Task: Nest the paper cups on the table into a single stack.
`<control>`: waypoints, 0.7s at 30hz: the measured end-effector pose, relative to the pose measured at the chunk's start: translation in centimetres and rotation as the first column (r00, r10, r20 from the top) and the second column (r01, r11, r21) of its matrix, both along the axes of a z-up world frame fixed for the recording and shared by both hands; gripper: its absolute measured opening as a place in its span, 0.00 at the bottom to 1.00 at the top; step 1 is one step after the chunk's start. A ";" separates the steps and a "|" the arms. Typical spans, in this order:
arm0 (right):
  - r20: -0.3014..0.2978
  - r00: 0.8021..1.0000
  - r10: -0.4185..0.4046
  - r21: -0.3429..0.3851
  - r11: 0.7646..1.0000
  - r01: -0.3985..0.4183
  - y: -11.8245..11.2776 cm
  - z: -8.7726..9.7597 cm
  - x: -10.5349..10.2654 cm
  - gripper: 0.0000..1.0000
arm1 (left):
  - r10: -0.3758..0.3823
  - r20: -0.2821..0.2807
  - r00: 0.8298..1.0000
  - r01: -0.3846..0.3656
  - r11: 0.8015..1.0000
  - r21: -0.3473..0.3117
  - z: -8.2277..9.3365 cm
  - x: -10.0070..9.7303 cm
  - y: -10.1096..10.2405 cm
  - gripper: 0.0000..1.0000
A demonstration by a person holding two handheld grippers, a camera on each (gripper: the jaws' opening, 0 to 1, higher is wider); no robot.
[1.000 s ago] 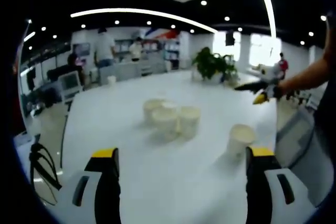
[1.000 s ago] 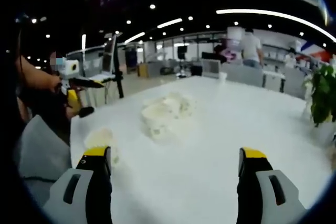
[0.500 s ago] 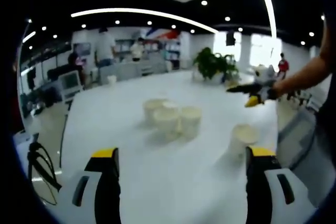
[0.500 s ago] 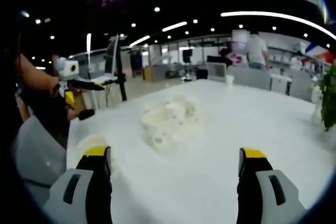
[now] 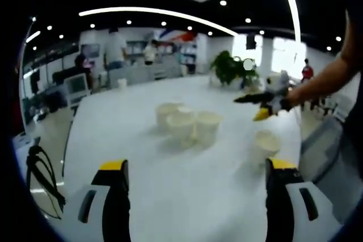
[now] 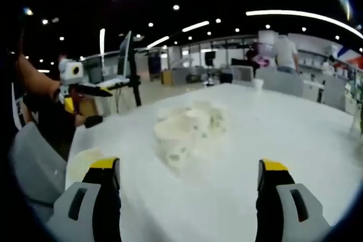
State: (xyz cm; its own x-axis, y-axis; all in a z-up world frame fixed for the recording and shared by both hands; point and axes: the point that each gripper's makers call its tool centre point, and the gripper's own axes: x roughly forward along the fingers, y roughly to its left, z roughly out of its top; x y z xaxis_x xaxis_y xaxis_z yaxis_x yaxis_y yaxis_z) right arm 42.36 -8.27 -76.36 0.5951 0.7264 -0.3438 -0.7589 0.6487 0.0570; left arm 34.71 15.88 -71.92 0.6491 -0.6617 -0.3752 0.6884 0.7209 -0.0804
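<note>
In the left gripper view, a cluster of three cream paper cups [image 5: 187,124] stands upright mid-table, and a single cup [image 5: 266,145] stands apart near the right edge. My left gripper [image 5: 195,196] is open, well short of the cups. My right gripper [image 5: 262,103] comes in from the right above the single cup. In the right gripper view, the cluster [image 6: 190,130] looks blurred ahead, and the lone cup [image 6: 85,161] sits by the left jaw. My right gripper [image 6: 190,196] is open and holds nothing. My left gripper [image 6: 85,92] shows at the left.
The white table [image 5: 125,140] runs far back to a potted plant [image 5: 229,67] and a small cup [image 5: 120,84]. People stand at counters behind. A black stand [image 5: 42,177] sits off the table's left edge, and a tripod [image 6: 131,66] rises beyond its corner.
My right gripper has moved left and closer over the single cup. In the right gripper view the cups have grown larger as that camera came nearer.
</note>
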 end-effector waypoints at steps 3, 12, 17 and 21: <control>0.002 1.000 0.027 -0.005 1.000 -0.027 1.3 -0.2 0.3 0.98 | -0.007 0.006 1.000 0.007 1.000 0.010 -0.3 -0.2 -0.1 1.00; -0.007 0.999 0.035 0.025 0.999 -0.035 4.1 -0.6 1.9 0.90 | -0.003 -0.012 1.000 0.003 1.000 0.003 -0.9 0.1 -0.4 1.00; -0.011 0.999 0.048 0.021 0.999 -0.048 5.8 -1.2 2.4 0.87 | 0.000 -0.011 1.000 0.000 1.000 -0.003 -0.8 0.4 -0.7 1.00; -0.017 0.997 0.073 -0.010 0.997 -0.074 6.8 -2.1 2.6 0.82 | 0.004 -0.011 1.000 -0.004 1.000 -0.003 -0.9 0.4 -0.5 1.00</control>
State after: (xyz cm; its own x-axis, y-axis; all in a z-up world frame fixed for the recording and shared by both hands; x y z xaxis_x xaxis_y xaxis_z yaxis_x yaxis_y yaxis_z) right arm 44.99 -1.45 -78.46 0.5342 0.7643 -0.3612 -0.8036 0.5917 0.0635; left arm 35.07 15.34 -72.79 0.6472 -0.6607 -0.3803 0.6849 0.7230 -0.0907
